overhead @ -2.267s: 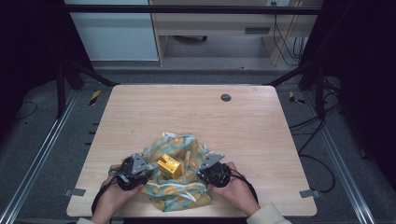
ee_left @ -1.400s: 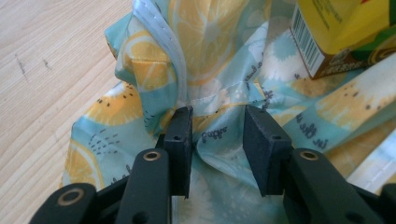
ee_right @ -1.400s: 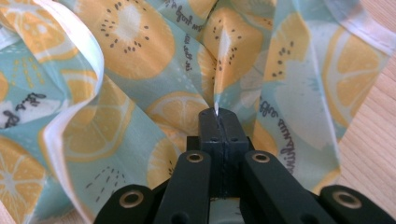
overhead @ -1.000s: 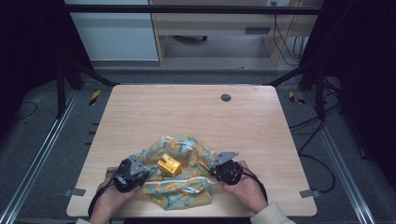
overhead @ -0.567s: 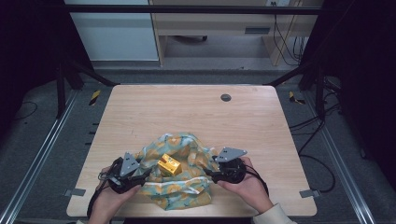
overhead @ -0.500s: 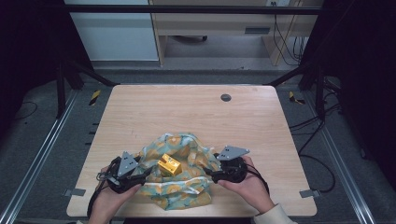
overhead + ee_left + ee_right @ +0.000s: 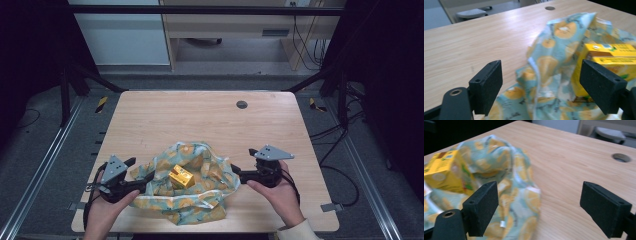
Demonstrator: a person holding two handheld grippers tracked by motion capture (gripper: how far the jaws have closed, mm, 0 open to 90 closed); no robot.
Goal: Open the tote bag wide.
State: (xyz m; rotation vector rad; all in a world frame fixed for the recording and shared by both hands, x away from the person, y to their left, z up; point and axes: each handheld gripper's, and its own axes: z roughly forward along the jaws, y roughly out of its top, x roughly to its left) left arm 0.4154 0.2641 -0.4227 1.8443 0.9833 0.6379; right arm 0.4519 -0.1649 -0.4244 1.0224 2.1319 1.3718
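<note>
1. Pale wood-grain bench (image 7: 165,115) fills the middle of the high view, with dark floor and metal rails round it; nearest the person, 2 hands come in from the bottom edge, each carrying tongs.
2. Left tongs (image 7: 141,181) sit at the cloth's left edge. Their jaws have just been opening and now stand wide — cloth rises in the gap between them in the left gripper view, but neither pad presses on it.
3. Right tongs (image 7: 233,171) sit at the cloth's right edge. Their jaws too have just been opening and stand wide, with bare wood in most of the gap and the cloth's hem near 1 pad, not pinched.
4. Between the 2 tongs, near the front of the bench, lies the patterned cloth (image 7: 200,192) — teal with orange fruit, rumpled, its edges heaped up loosely around the box.
5. I judge the cloth soft, thin and light: it will sag and slide when lifted, so a corner or a doubled hem gives the surest pinch.
6. On the cloth's middle rests the small yellow box (image 7: 180,177). It looks like light, stiff card, likely to dent if squeezed hard; take it across its flat sides.
7. Farther off, a round hole (image 7: 242,104) sits near the bench's back edge.
</note>
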